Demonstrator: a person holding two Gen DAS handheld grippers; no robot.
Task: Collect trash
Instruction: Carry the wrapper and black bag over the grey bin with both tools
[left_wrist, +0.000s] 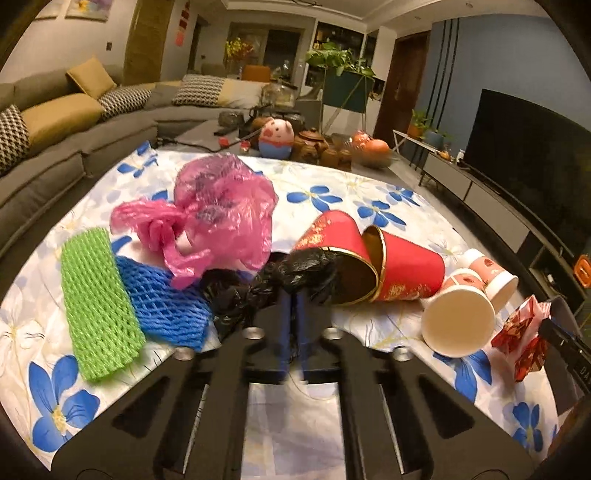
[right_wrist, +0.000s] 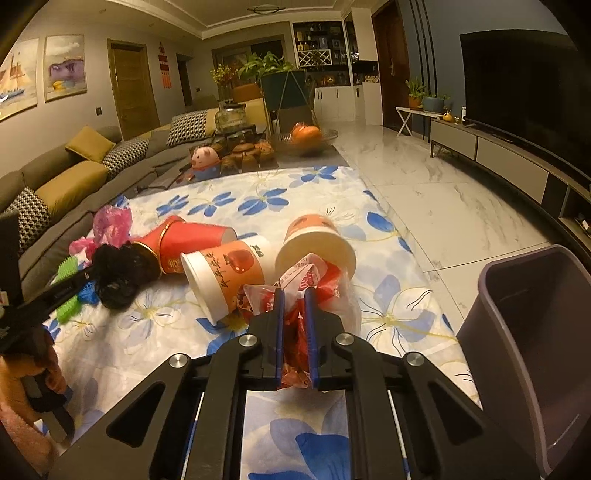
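On the flowered tablecloth my left gripper is shut on a crumpled black plastic bag, seen again in the right wrist view as the black bag at the left. My right gripper is shut on a red and white snack wrapper; the same wrapper shows at the right of the left wrist view. Two red paper cups lie on their sides just beyond the black bag. Two orange and white cups lie by the wrapper. A pink plastic bag, a green foam net and a blue foam net lie at the left.
A grey-purple bin stands on the floor right of the table. At the table's far end are a pig toy, a tea set and a fruit bowl. A sofa runs along the left, a TV on the right.
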